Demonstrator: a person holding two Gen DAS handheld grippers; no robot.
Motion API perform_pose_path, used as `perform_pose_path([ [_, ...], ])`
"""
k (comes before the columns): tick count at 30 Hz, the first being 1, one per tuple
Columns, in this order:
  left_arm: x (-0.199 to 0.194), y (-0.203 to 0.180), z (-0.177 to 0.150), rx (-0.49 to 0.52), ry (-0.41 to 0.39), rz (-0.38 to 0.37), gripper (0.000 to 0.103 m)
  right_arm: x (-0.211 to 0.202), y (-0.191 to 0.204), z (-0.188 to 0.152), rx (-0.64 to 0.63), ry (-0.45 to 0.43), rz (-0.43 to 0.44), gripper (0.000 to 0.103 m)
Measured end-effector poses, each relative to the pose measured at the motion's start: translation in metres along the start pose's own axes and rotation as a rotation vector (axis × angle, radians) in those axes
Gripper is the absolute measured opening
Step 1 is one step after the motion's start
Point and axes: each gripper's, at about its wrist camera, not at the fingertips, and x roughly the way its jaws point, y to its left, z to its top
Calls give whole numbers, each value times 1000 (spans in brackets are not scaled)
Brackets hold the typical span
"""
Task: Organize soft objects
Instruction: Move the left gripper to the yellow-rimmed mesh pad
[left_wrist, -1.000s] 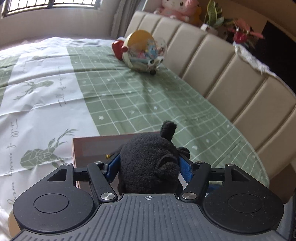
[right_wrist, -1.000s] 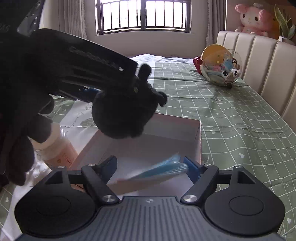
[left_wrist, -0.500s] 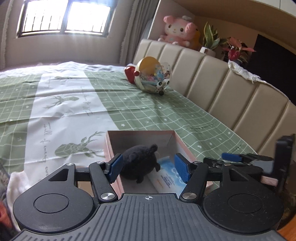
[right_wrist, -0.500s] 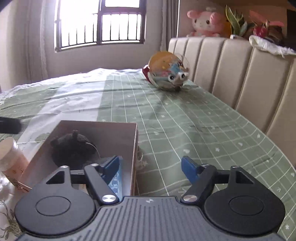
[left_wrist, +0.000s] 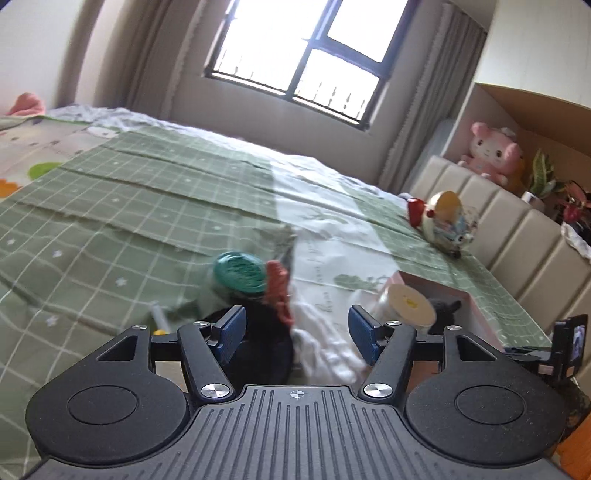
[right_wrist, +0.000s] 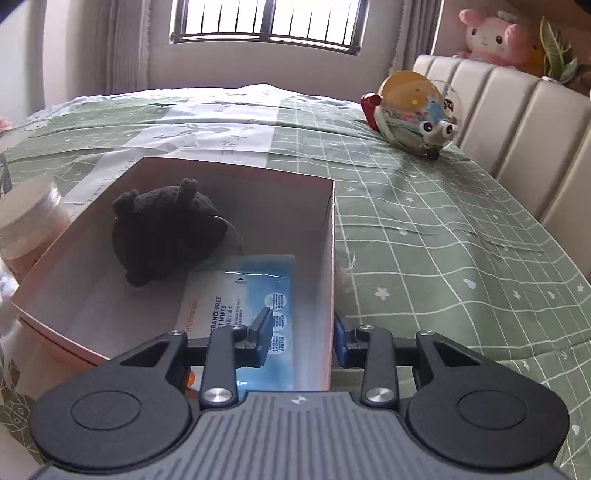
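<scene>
We see the black plush (right_wrist: 162, 229) lying in the box (right_wrist: 328, 236) beside a pack (right_wrist: 255, 295) reading "FRAGRANCE FREE WET WIPES". Our left gripper (left_wrist: 295, 332) gapes empty; the right gripper (right_wrist: 301, 334) straddles the box wall, half open.

Left wrist view: low over the bed (left_wrist: 110, 206), tilted, facing the window (left_wrist: 295, 62), with the box (left_wrist: 461, 295) off to the right and a little ahead. Right wrist view: right up against the box (right_wrist: 328, 221), peering over its near right wall down into it, window (right_wrist: 269, 22) straight beyond. Shared between both: box, window, and headboard (left_wrist: 517, 236) (right_wrist: 517, 122) right of the box.
</scene>
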Motion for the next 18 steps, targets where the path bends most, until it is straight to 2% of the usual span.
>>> perform_pose_path([
  [3, -4, 36, -10, -70, 5, 64, 66, -3, 13, 3, -18, -5, 47, 34],
  [5, -7, 54, -16, -107, 12, 81, 66, -4, 23, 6, -39, -2, 63, 34],
  [8, -9, 69, -22, -109, 28, 89, 66, -9, 30, 11, -42, -9, 63, 34],
  [10, -11, 75, -24, -86, 31, 90, 66, -24, 30, 12, -20, -53, 48, 35],
  [11, -12, 80, -26, -73, 29, 91, 66, -34, 32, 13, -16, -74, 40, 40],
  [12, -12, 84, -27, -71, 28, 93, 66, -46, 35, 12, -15, -98, 33, 51],
  [14, -10, 97, -27, -101, 24, 103, 66, -70, 45, 9, -16, -146, 46, 62],
  [18, -2, 127, -32, -247, 36, 108, 66, -104, 79, 0, -31, -178, 162, 65],
])
